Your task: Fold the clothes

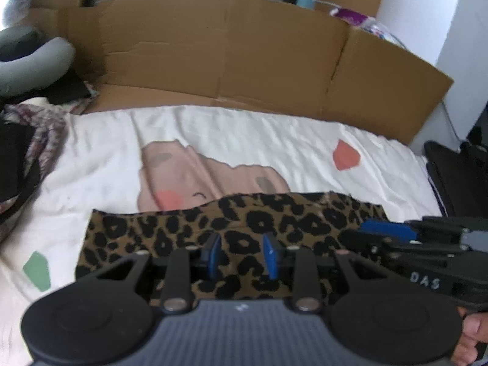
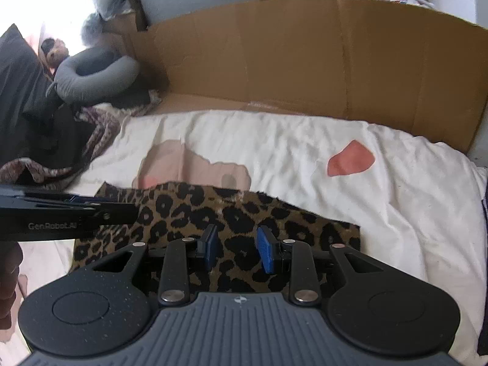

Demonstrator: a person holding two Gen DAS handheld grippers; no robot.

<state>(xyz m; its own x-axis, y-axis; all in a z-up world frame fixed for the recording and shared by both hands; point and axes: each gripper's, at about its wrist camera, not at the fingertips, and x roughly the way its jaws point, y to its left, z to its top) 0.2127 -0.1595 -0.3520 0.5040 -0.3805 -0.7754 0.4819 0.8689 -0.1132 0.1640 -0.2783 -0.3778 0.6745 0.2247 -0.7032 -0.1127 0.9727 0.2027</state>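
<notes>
A leopard-print cloth (image 1: 244, 225) lies flat in a folded rectangle on the white bedsheet (image 1: 244, 134). It also shows in the right wrist view (image 2: 213, 213). My left gripper (image 1: 242, 254) hovers over the cloth's near part, jaws open, blue pads apart, nothing between them. My right gripper (image 2: 236, 248) hovers over the cloth too, jaws open and empty. The right gripper also shows side-on in the left wrist view (image 1: 387, 231), over the cloth's right edge. The left gripper shows in the right wrist view (image 2: 76, 210), over the cloth's left edge.
A brown cardboard wall (image 1: 228, 55) stands behind the sheet. A grey neck pillow (image 2: 94, 76) and a pile of dark and patterned clothes (image 2: 45, 140) lie at the left. A black object (image 1: 457, 170) sits at the bed's right edge.
</notes>
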